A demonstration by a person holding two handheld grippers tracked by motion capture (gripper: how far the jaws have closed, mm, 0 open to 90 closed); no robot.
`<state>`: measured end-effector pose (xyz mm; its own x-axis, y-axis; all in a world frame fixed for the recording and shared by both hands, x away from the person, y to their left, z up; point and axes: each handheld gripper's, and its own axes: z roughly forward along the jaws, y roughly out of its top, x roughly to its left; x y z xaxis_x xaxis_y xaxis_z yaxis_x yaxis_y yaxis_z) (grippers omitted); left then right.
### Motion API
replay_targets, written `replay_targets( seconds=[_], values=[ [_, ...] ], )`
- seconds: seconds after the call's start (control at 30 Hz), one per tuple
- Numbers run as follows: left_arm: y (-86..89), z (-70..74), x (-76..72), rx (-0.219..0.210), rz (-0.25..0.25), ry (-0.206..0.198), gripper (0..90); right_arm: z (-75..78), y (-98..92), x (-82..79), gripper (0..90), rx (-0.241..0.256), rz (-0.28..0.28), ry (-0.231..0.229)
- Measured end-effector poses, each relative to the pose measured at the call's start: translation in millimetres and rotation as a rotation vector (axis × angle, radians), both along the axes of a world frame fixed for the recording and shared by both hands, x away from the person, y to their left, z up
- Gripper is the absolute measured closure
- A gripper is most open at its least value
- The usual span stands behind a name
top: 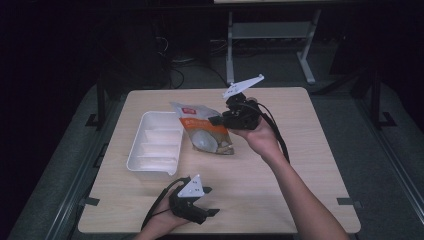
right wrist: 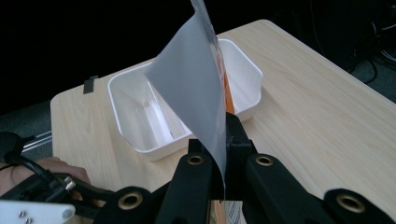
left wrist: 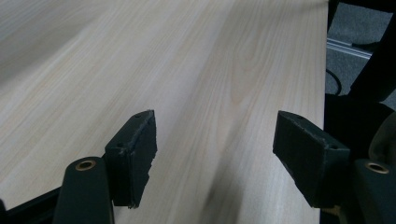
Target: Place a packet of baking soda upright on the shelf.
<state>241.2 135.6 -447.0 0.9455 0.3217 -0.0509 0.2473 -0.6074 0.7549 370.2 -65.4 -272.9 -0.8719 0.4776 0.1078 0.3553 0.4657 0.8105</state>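
An orange and white snack bag (top: pixel 206 131) hangs above the middle of the table, held by its right edge in my right gripper (top: pixel 218 120). In the right gripper view the bag's grey back (right wrist: pixel 196 88) rises edge-on from between the closed jaws. A white plastic tray (top: pixel 154 144) with ribbed bottom stands left of the bag, also seen behind it as the tray (right wrist: pixel 140 116). My left gripper (top: pixel 209 201) rests near the table's front edge, open, with nothing between its pads (left wrist: pixel 135 154) but bare wood.
The light wooden table (top: pixel 300 150) has free room on its right half and near front. A metal stand (top: pixel 270 35) and cables lie on the dark floor beyond the far edge. The table's right edge (left wrist: pixel 323 70) runs close to the left gripper.
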Motion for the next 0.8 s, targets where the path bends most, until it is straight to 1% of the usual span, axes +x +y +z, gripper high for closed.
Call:
replay_targets(
  seconds=[0.13, 0.2, 0.33, 0.37, 0.47, 0.5, 0.57, 0.6, 0.63, 0.77, 0.8],
  values=[
    [0.9, 0.1, -1.3, 0.005, 0.002, -0.008, 27.3, 2.0, 11.3, 2.2, 89.6, 0.005, 0.022, -0.001],
    [0.8, 0.2, -1.2, 0.005, 0.002, -0.008, 26.9, 2.4, 14.1, 2.6, 89.6, 0.009, 0.026, -0.001],
    [0.0, -0.5, -1.9, 0.020, 0.001, -0.014, 25.2, 5.7, 29.2, 3.4, 89.6, 0.009, 0.056, -0.006],
    [0.0, -0.5, -1.9, 0.020, 0.001, -0.014, 25.1, 5.7, 29.2, 3.4, 89.6, 0.009, 0.056, -0.006],
    [0.0, -0.5, -1.8, 0.020, 0.003, -0.017, 24.9, 8.6, 40.1, 3.7, 89.5, 0.007, 0.076, -0.016],
    [0.6, -0.7, -1.5, 0.023, 0.004, -0.017, 24.9, 11.3, 48.5, 4.2, 89.5, 0.008, 0.092, -0.018],
    [0.9, -0.9, -1.2, 0.023, 0.004, -0.016, 24.9, 13.4, 55.2, 4.5, 89.6, 0.009, 0.104, -0.021],
    [1.5, -0.9, -0.8, 0.022, 0.003, -0.017, 24.9, 13.4, 55.2, 4.5, 89.6, 0.009, 0.104, -0.021],
    [2.0, -0.5, -0.7, 0.019, 0.007, -0.016, 24.9, 15.0, 62.5, 4.5, 89.5, 0.009, 0.116, -0.020],
    [2.7, 0.0, -0.2, 0.024, 0.005, -0.019, 24.7, 16.1, 77.0, 4.7, 89.5, 0.007, 0.143, -0.022],
    [2.7, -0.1, -0.2, 0.023, 0.005, -0.019, 24.7, 16.1, 77.0, 4.7, 89.5, 0.007, 0.143, -0.022]
  ],
)
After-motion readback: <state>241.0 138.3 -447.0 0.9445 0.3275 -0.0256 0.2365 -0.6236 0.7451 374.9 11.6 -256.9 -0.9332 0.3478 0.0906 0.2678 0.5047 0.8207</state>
